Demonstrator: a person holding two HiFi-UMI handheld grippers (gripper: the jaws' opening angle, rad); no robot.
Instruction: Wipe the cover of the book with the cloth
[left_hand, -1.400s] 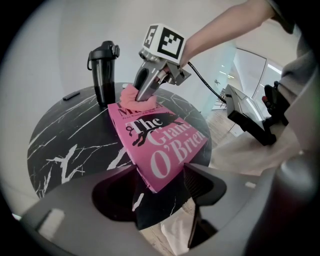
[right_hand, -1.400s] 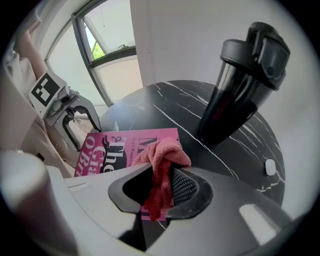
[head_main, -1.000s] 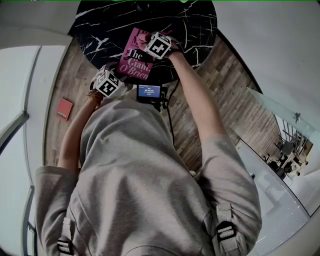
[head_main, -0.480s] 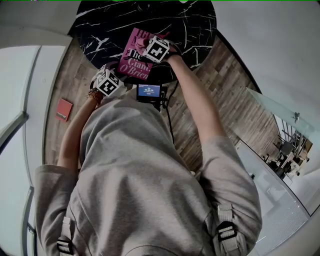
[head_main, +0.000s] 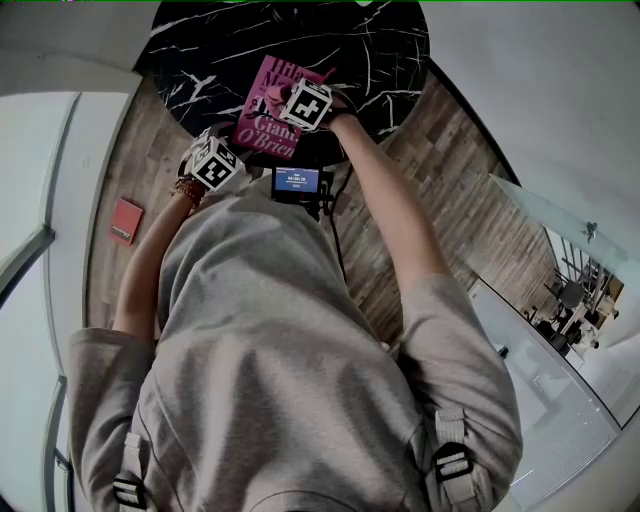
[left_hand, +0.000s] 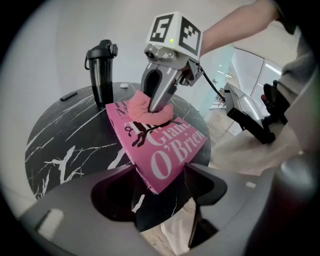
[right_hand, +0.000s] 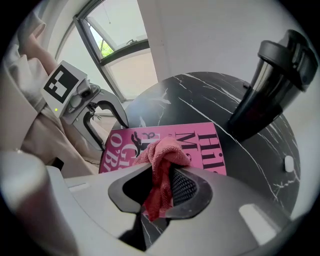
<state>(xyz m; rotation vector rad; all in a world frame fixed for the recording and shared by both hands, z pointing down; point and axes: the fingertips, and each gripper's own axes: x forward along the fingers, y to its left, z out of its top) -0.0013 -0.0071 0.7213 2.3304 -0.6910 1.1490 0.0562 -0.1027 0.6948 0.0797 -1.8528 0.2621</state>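
A pink book (head_main: 268, 110) (left_hand: 155, 142) (right_hand: 200, 142) lies flat near the front edge of the round black marble table (head_main: 200, 50). My right gripper (right_hand: 160, 192) (left_hand: 159, 97) is shut on a pink cloth (right_hand: 161, 165) (left_hand: 150, 106), which rests bunched on the middle of the cover. The left gripper (left_hand: 152, 182) (head_main: 213, 163) stands open at the table's near edge, its jaws on either side of the book's near corner without gripping it.
A black lidded tumbler (left_hand: 101, 70) (right_hand: 267, 85) stands on the table behind the book. A small dark flat item (left_hand: 68, 95) lies at the table's far left. A device with a lit screen (head_main: 298, 183) hangs at the person's chest. A red object (head_main: 126, 220) lies on the wooden floor.
My right gripper has slid the cloth across the cover, leftward and toward the book's middle. The left gripper has stayed in place.
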